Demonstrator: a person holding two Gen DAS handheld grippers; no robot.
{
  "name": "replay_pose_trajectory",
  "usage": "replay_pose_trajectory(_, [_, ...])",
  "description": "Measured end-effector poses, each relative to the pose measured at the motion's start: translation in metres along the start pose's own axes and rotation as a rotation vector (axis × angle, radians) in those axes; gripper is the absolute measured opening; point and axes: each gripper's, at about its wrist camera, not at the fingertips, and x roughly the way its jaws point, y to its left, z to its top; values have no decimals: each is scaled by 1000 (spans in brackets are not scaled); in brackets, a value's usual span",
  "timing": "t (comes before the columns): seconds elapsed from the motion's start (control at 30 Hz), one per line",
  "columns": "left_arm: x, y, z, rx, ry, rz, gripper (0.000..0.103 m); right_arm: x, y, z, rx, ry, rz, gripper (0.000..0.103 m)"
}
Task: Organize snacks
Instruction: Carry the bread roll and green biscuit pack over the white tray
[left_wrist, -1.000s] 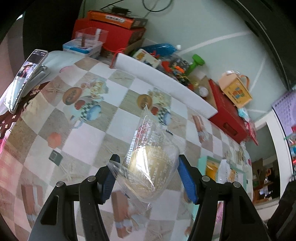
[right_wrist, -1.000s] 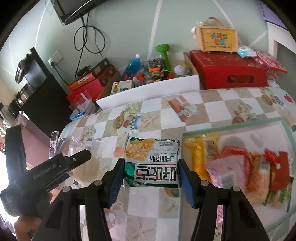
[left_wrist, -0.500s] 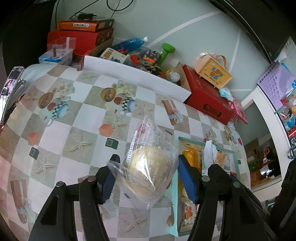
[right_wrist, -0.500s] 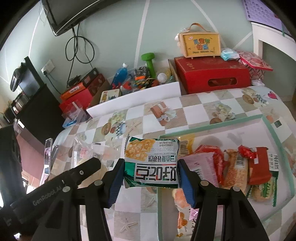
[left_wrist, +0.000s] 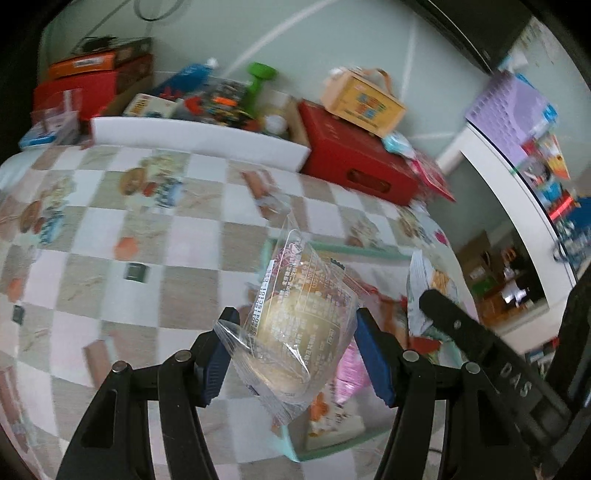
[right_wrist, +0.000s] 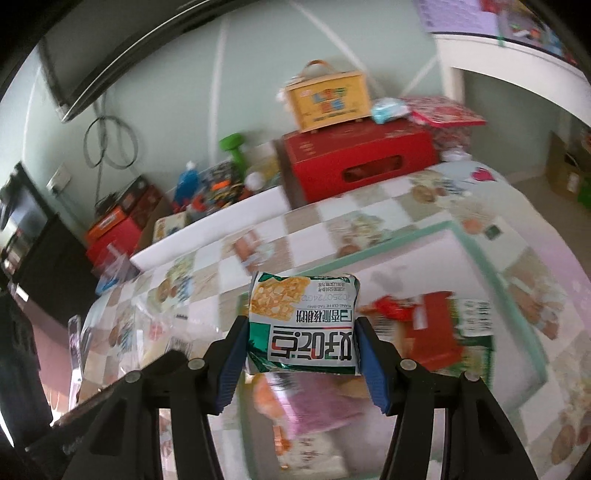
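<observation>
left gripper (left_wrist: 295, 354) round clear bun packet (left_wrist: 295, 332)

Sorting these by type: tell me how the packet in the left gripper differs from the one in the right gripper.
The clear-wrapped bun shows its round pale cake through see-through film; the green cracker packet is opaque, printed green and white. The bun sits tilted; the cracker packet sits square. Each is clamped in a gripper above the teal-rimmed tray.

Black claw (left_wrist: 295, 354) arms w/ blue pads (left_wrist: 373, 360), silver screws.

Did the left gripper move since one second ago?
Yes. The left gripper, holding the clear bun packet, moved toward the tray.
</observation>
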Motion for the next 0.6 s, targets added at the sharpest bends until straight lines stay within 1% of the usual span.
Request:
replay_pose_trajectory(0.2, [11,-26,-10,55,41,-40,65,-9,-46,5,87,-19,-73,60])
replay_pose_trajectory(0.33, [21,-42,-19,95,76,-52,65,-7,-70,5,138,1,-112,60])
replay_pose_trajectory(0.5, [38,-55,-30,122,115,-65,65,13,-78,-1,158,80,-111,60])
replay_pose_trajectory(0.6, [47,-60,-34,125,134,-84,65,20,-76,-5,144,100,-118,60])
